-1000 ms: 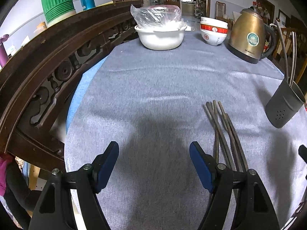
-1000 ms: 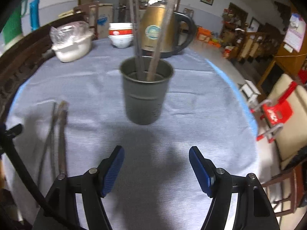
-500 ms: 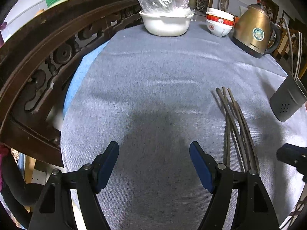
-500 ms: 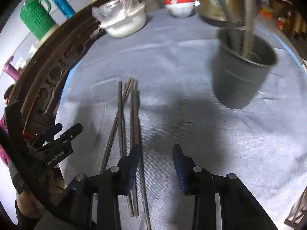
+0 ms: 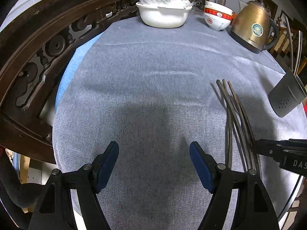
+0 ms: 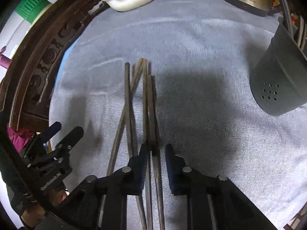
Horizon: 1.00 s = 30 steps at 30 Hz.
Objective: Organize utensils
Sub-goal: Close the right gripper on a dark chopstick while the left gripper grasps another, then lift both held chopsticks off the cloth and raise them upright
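Note:
Several dark chopsticks (image 6: 147, 99) lie in a loose bundle on the grey tablecloth; they also show in the left wrist view (image 5: 236, 118). My right gripper (image 6: 157, 152) is low over their near ends, its jaws narrowed but still apart, with two chopsticks between the pads. A dark grey perforated utensil holder (image 6: 278, 76) stands to the right with chopsticks in it; it shows at the right edge of the left wrist view (image 5: 287, 97). My left gripper (image 5: 154, 159) is open and empty over bare cloth, left of the bundle.
A white pot with a plastic bag (image 5: 163, 13), stacked red-and-white bowls (image 5: 216, 17) and a brass kettle (image 5: 253, 30) stand at the far side. A carved dark wood chair back (image 5: 38, 44) curves along the table's left edge.
My right gripper swung from the holder to the bundle, dropped down over the chopsticks' near ends and narrowed its jaws. My left gripper drew back slightly and stayed open.

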Motion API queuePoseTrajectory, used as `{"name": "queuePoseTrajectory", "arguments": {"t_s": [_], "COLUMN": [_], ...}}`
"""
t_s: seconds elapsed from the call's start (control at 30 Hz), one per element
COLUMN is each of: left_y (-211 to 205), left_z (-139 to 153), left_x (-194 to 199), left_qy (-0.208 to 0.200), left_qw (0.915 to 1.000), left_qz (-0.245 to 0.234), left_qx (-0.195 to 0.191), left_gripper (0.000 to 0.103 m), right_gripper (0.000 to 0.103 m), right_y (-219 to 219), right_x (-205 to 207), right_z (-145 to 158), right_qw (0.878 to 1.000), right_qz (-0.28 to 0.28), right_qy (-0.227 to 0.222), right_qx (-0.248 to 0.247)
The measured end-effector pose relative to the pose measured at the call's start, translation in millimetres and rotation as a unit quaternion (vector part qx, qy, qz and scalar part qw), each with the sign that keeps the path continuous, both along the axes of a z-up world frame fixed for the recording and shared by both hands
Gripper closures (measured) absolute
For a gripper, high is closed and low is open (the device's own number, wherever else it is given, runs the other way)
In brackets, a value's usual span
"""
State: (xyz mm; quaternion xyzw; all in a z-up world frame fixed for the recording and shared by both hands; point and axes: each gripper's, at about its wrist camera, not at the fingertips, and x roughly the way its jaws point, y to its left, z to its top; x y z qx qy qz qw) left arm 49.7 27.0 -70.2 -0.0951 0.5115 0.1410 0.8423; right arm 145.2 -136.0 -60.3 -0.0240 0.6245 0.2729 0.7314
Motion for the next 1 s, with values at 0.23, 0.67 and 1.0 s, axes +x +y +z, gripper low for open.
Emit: {"name": "queuePoseTrajectory", "arguments": {"t_s": [0.23, 0.67, 1.0], "left_y": [-4, -54, -48], "left_z": [0, -9, -6], "left_x": [8, 54, 65], "left_qy": [0.013, 0.089, 0.155], "left_qw": [0.9995, 0.9886, 0.9741], "left_qz": [-0.013, -0.115, -0.154], "left_qx": [-0.025, -0.039, -0.059], "left_gripper": [0.026, 0.031, 0.096], "right_gripper": [0.089, 0.088, 0.092], "right_y": [-23, -32, -40], "right_x": [9, 19, 22], "right_z": [-5, -10, -6], "right_qw": [0.999, 0.999, 0.999], "right_qz": [-0.030, -0.022, 0.037], "right_qy": [0.012, 0.016, 0.019], "right_qx": [0.000, 0.029, 0.006]}}
